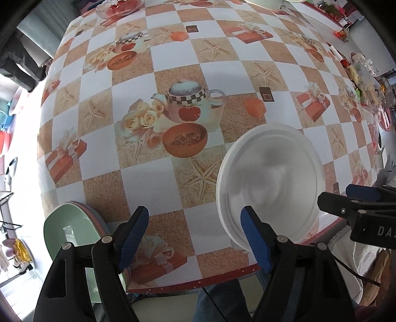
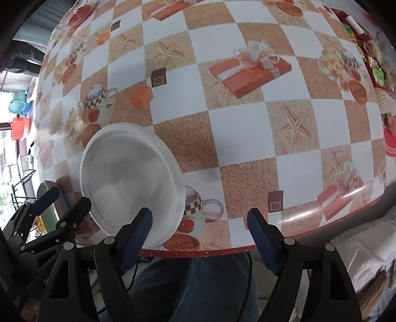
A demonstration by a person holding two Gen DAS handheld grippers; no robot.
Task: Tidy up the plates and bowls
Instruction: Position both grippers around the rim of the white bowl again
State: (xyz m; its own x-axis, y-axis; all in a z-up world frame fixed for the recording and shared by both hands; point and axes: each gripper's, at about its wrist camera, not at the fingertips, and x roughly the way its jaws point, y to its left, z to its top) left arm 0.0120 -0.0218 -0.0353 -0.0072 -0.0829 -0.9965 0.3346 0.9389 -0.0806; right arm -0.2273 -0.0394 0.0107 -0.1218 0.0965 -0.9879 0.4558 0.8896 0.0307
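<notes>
Seen from the left wrist, a stack of plates [image 1: 71, 228] sits at the near left corner of the counter [image 1: 158, 188], just left of the left claw [image 1: 195, 237] and partly behind its left finger. The top plate is pale green, with a pink rim and a grey one showing under it; nothing lies on it. The left claw itself stands wide open with nothing between its blue pads, only patterned cloth and the counter's red edge below it. Just right of this claw, and partly behind its right finger, is a white bowl [image 1: 269, 178], upright near the front edge of the counter and empty. Further right the tip of the right claw [image 1: 351, 200] comes into this view at the frame's edge, beside the bowl.

From the right wrist, the left claw [image 2: 59, 200] shows at the far left, with the green plate stack [image 2: 45, 190] half hidden behind it. The same white bowl [image 2: 131, 180] lies to the left of the right claw [image 2: 200, 237], its near rim passing behind that claw's left finger; whether the pad touches the rim cannot be told. The right claw is also spread wide and holds nothing; printed cloth and the counter [image 2: 237, 138] edge show between its fingers. To its right the counter carries only the checked pattern up to the edge.

Far up the counter in the left wrist view, a clear glass dish [image 1: 116, 7] holds something red.
</notes>
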